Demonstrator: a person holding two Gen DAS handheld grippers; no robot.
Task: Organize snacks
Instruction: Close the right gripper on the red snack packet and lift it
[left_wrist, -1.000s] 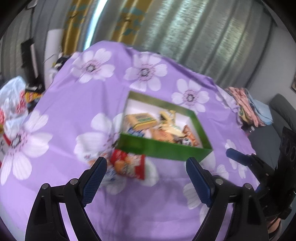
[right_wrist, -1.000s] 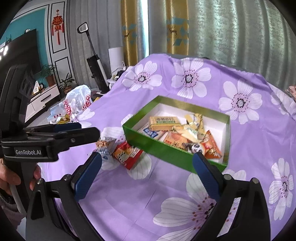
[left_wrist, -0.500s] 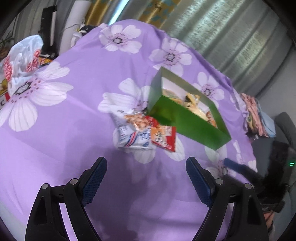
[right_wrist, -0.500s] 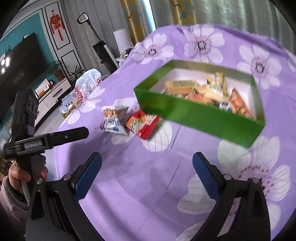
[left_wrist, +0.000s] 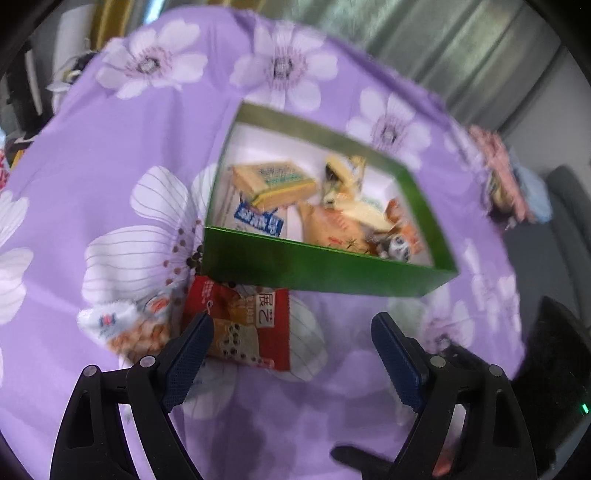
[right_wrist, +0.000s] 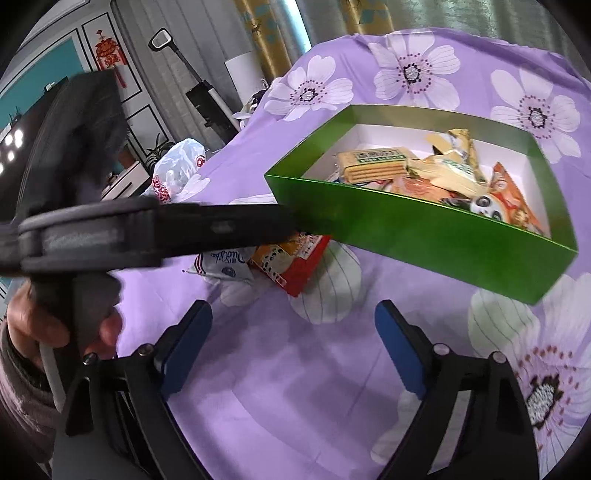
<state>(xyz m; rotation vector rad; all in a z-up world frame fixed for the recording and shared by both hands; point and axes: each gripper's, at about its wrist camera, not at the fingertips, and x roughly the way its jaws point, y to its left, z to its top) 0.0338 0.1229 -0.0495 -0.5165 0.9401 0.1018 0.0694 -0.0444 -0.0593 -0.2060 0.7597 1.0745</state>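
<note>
Left hand-held gripper (left_wrist: 291, 347) wide open, empty, poised over red rectangular snack packet (left_wrist: 240, 325) on purple flowered tabletop (left_wrist: 92, 147). Right hand-held gripper (right_wrist: 293, 345) likewise spread, empty. Beyond, green cardboard box (left_wrist: 314, 269) holding assorted snacks.

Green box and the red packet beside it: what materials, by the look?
Green box: likely thin cardboard with a glossy green outer coating; flat folded walls, sharp corners, plain white inside. Red packet: looks like glossy plastic film; printed, crinkled, with a serrated sealed edge. Neither can be confirmed from pictures alone.
</note>
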